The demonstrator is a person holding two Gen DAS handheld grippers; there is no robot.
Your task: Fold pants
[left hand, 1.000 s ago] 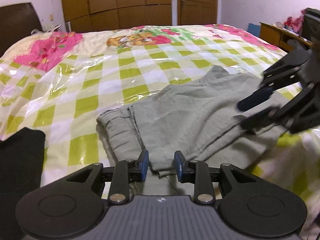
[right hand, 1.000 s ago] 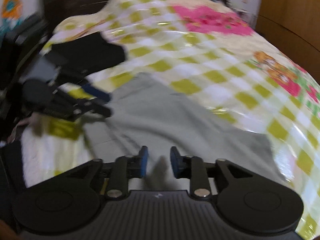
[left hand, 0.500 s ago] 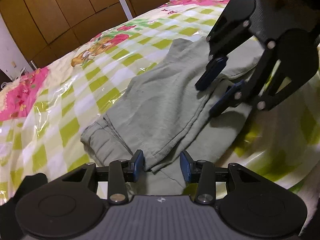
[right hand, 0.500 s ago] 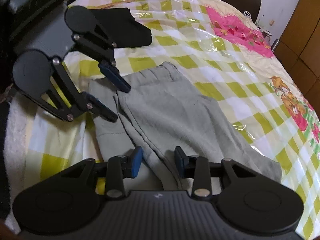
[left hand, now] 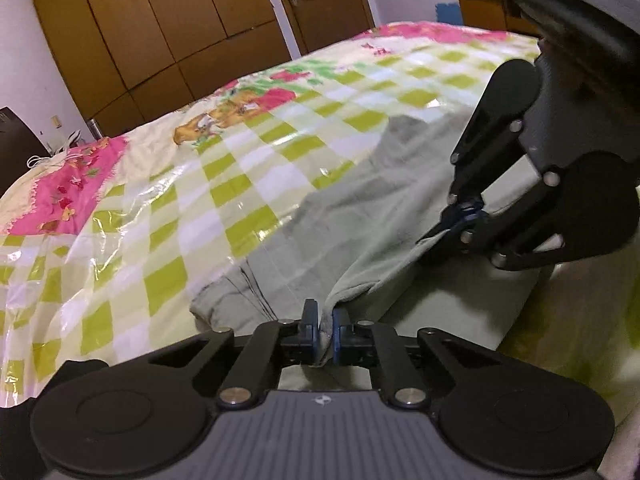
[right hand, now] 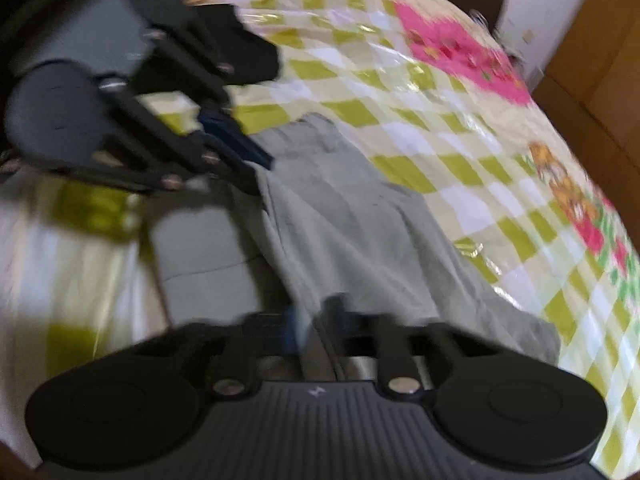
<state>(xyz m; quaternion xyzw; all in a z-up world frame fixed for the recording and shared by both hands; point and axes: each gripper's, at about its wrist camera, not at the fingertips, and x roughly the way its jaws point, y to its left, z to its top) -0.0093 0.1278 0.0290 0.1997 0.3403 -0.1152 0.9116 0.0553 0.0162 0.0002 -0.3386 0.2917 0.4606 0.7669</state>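
At the far left of the left wrist view, a dark headboard [left hand: 12, 140] edges the frame, with white cords [left hand: 60, 158] lying near it at the head of the bed [left hand: 160, 208]. The bed's cover is a glossy check of green, white and cream with pink flowered patches. Behind it stands a brown wooden wardrobe [left hand: 160, 32] and, further right, a door [left hand: 320, 0] of the same wood.

The grey pants [left hand: 360, 208] lie across the near right part of the bed, waistband end toward the left, one layer lifted off the rest. The left gripper [left hand: 325, 326] is closed on the near edge of that lifted layer, fabric pinched between its blue pads [left hand: 338, 328]. Further right, the right gripper [left hand: 464, 216] also has its jaws together on the same edge, so the cloth runs taut between the two. Its black body blocks the view of the pants' right end. Beyond it, a wooden desk [left hand: 480, 12] stands against the wall.

In the right wrist view (badly blurred), the left gripper [right hand: 256, 160] sits at upper left, just in front of a black garment [right hand: 256, 56] on the bed. The pants [right hand: 352, 220] slope down to the right gripper [right hand: 312, 324], which looks clamped on the fabric.
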